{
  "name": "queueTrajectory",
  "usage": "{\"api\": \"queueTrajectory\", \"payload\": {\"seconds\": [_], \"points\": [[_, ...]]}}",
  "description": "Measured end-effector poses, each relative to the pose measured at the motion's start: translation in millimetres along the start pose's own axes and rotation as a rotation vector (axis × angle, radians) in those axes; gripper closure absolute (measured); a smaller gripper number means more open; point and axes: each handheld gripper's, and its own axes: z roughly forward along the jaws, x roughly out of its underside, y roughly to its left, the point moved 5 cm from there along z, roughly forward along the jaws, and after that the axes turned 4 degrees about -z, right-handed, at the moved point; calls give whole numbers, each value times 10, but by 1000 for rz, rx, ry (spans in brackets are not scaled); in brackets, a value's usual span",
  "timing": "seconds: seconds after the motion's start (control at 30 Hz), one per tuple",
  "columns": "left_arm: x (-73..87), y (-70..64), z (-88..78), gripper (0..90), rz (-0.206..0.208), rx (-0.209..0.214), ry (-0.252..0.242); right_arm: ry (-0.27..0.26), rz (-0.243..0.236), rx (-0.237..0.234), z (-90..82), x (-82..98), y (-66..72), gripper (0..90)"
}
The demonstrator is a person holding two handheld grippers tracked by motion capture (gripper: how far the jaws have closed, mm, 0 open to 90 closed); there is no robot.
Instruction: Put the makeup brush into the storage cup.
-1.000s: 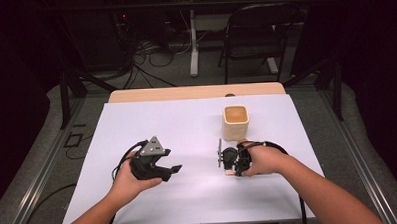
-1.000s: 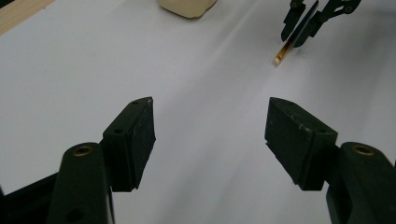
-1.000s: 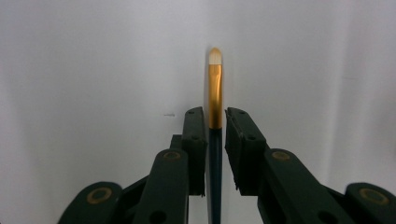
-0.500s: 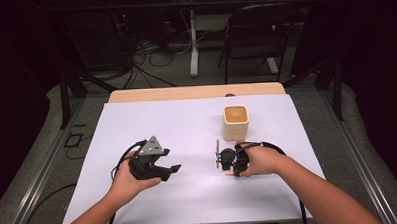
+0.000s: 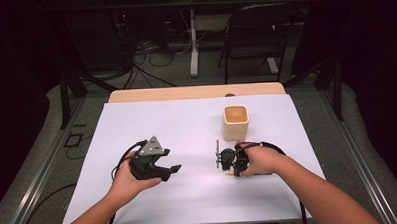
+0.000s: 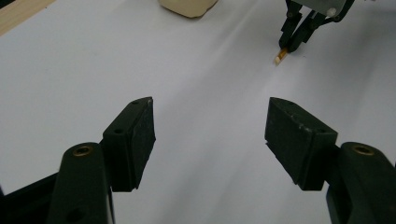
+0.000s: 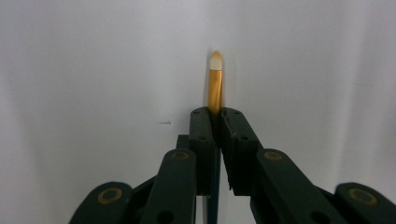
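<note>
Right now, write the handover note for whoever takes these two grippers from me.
Right gripper: shut on the brush, a thin gold-handled one with a pale tip that sticks out past the pads, low over the white table cover; its jaws have just been closing.
Left gripper: open, nothing between its jaws, held above the cover at the left.
Cream cup: upright on the cover, beyond the right gripper, apart from it.
Done: brush gripped.
Left: probably carry the brush to the cup and put it in; that is a guess from the layout.
</note>
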Motion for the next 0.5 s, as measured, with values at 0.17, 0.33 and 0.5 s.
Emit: {"api": "queueTrajectory", "payload": {"seconds": [0.17, 0.33, 0.5], "points": [[0, -1, 3, 332, 0, 0, 1, 6, 0, -5, 11, -3, 4, 835], [3, -1, 7, 333, 2, -1, 0, 8, -2, -5, 13, -3, 4, 837], [6, 1, 7, 332, 1, -1, 1, 12, 3, -14, 11, 3, 8, 839]]}}
